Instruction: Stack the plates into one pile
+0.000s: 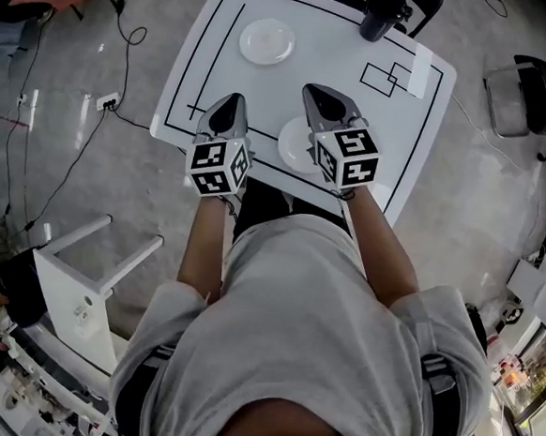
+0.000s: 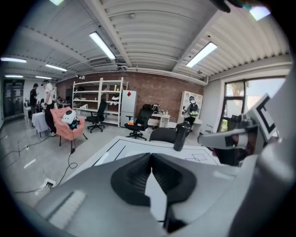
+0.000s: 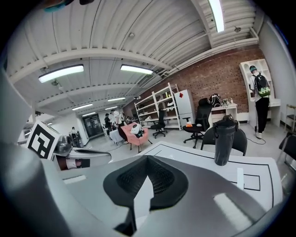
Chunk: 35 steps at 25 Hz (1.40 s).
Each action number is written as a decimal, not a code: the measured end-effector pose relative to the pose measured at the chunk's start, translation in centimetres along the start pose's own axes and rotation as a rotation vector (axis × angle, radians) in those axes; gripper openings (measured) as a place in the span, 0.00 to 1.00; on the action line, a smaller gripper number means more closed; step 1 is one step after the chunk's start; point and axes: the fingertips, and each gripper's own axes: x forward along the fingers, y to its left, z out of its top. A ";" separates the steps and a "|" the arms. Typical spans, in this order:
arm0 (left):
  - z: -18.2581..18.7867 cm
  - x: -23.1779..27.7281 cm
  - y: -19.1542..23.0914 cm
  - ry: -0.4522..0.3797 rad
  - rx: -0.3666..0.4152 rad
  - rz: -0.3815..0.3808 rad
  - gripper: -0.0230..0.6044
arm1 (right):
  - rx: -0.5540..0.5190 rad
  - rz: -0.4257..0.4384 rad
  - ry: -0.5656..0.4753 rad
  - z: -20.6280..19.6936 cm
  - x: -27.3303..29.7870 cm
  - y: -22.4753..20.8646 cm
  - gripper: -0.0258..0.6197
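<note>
Two white plates lie apart on the white table [image 1: 412,129]. One plate [image 1: 266,42] sits toward the far left. The other plate [image 1: 295,148] is at the near edge, partly hidden under my right gripper [image 1: 311,90]. My left gripper [image 1: 233,98] hovers over the table's near left part, beside that plate. Both grippers are shut with nothing between the jaws, as each gripper view shows: left gripper [image 2: 151,157], right gripper [image 3: 147,159]. Neither gripper view shows a plate.
A black tumbler [image 1: 383,14] stands at the table's far edge, also seen as the tumbler [image 2: 181,135] and the tumbler [image 3: 223,141]. A dark chair [image 1: 417,3] is behind the table. A white stool [image 1: 89,283] stands on the floor at my left, and cables [image 1: 128,32] trail there.
</note>
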 end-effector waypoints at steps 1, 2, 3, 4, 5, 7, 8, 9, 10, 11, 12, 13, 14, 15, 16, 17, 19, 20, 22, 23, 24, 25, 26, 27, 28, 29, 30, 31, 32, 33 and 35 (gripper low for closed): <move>0.3 1.0 0.2 -0.001 0.026 -0.018 0.04 | 0.002 -0.021 0.010 -0.2 0.8 -0.4 0.04; 0.5 2.1 0.5 -0.001 0.047 -0.037 0.04 | -0.003 -0.044 0.018 -0.4 1.7 -0.7 0.04; 0.6 3.1 1.0 0.003 0.058 -0.056 0.04 | -0.011 -0.067 0.023 -0.4 2.7 -0.9 0.04; 0.7 4.1 1.5 0.011 0.056 -0.078 0.04 | -0.018 -0.085 0.028 -0.5 3.7 -1.1 0.04; 0.6 5.2 1.9 0.022 0.048 -0.103 0.04 | -0.024 -0.098 0.036 -0.7 4.6 -1.1 0.04; 0.3 7.3 2.7 0.044 0.036 -0.153 0.04 | -0.029 -0.113 0.064 -1.3 6.4 -1.3 0.04; 0.1 8.4 3.0 0.055 0.040 -0.176 0.04 | -0.030 -0.124 0.082 -1.7 7.2 -1.5 0.04; -0.1 9.4 3.3 0.065 0.047 -0.198 0.04 | -0.030 -0.141 0.099 -2.1 8.1 -1.9 0.04; -0.3 10.4 3.5 0.075 0.053 -0.221 0.04 | -0.029 -0.162 0.113 -2.4 8.9 -2.3 0.04; -0.5 11.4 4.0 0.086 0.055 -0.242 0.04 | -0.025 -0.182 0.122 -2.6 9.8 -2.5 0.04; -0.8 12.2 4.5 0.098 0.056 -0.261 0.04 | -0.018 -0.201 0.127 -2.8 10.6 -2.7 0.04; -1.1 12.9 5.0 0.111 0.055 -0.276 0.04 | -0.009 -0.215 0.133 -2.9 11.4 -2.7 0.04; -1.5 13.6 5.3 0.123 0.052 -0.290 0.04 | 0.001 -0.225 0.140 -3.2 12.0 -2.7 0.04; -1.9 14.2 5.6 0.136 0.050 -0.302 0.04 | 0.011 -0.231 0.149 -3.4 12.6 -2.7 0.04; -2.2 14.7 5.8 0.149 0.049 -0.314 0.04 | 0.022 -0.235 0.161 -3.7 13.1 -2.7 0.04; -2.4 15.2 5.9 0.161 0.049 -0.326 0.04 | 0.035 -0.238 0.173 -3.9 13.5 -2.8 0.04; -2.7 16.2 6.2 0.184 0.048 -0.351 0.04 | 0.072 -0.246 0.200 -4.5 14.4 -3.1 0.04; -2.8 16.7 6.4 0.194 0.045 -0.362 0.04 | 0.089 -0.253 0.213 -4.8 14.9 -3.3 0.04; -3.1 17.5 6.8 0.218 0.039 -0.383 0.04 | 0.113 -0.267 0.238 -5.3 15.8 -3.7 0.04; -3.4 17.9 6.9 0.231 0.040 -0.392 0.04 | 0.126 -0.274 0.248 -5.6 16.2 -3.9 0.04; -3.7 18.3 7.0 0.245 0.045 -0.399 0.04 | 0.141 -0.280 0.255 -6.0 16.6 -4.1 0.04; -3.9 18.7 7.1 0.259 0.054 -0.403 0.04 | 0.156 -0.285 0.260 -6.3 17.0 -4.3 0.04; -4.2 19.1 7.1 0.272 0.064 -0.407 0.04 | 0.171 -0.290 0.264 -6.6 17.3 -4.4 0.04; -4.4 19.4 7.2 0.286 0.075 -0.409 0.04 | 0.182 -0.293 0.267 -6.8 17.7 -4.6 0.04; -4.6 19.8 7.3 0.299 0.085 -0.412 0.04 | 0.192 -0.294 0.269 -7.0 18.0 -4.7 0.04; -4.7 20.1 7.4 0.309 0.092 -0.415 0.04 | 0.201 -0.294 0.270 -7.1 18.4 -4.7 0.04; -4.6 20.5 7.5 0.315 0.096 -0.418 0.04 | 0.208 -0.291 0.270 -7.2 18.8 -4.8 0.04; -4.5 20.8 7.7 0.317 0.096 -0.422 0.04 | 0.213 -0.289 0.269 -7.1 19.3 -4.9 0.04; -4.4 21.2 7.9 0.319 0.096 -0.426 0.04 | 0.217 -0.286 0.270 -7.1 19.8 -5.0 0.04; -4.3 21.6 8.0 0.321 0.097 -0.429 0.04 | 0.220 -0.286 0.273 -7.2 20.3 -5.1 0.04; -4.3 22.5 8.3 0.327 0.103 -0.428 0.04 | 0.227 -0.290 0.278 -7.3 21.2 -5.6 0.04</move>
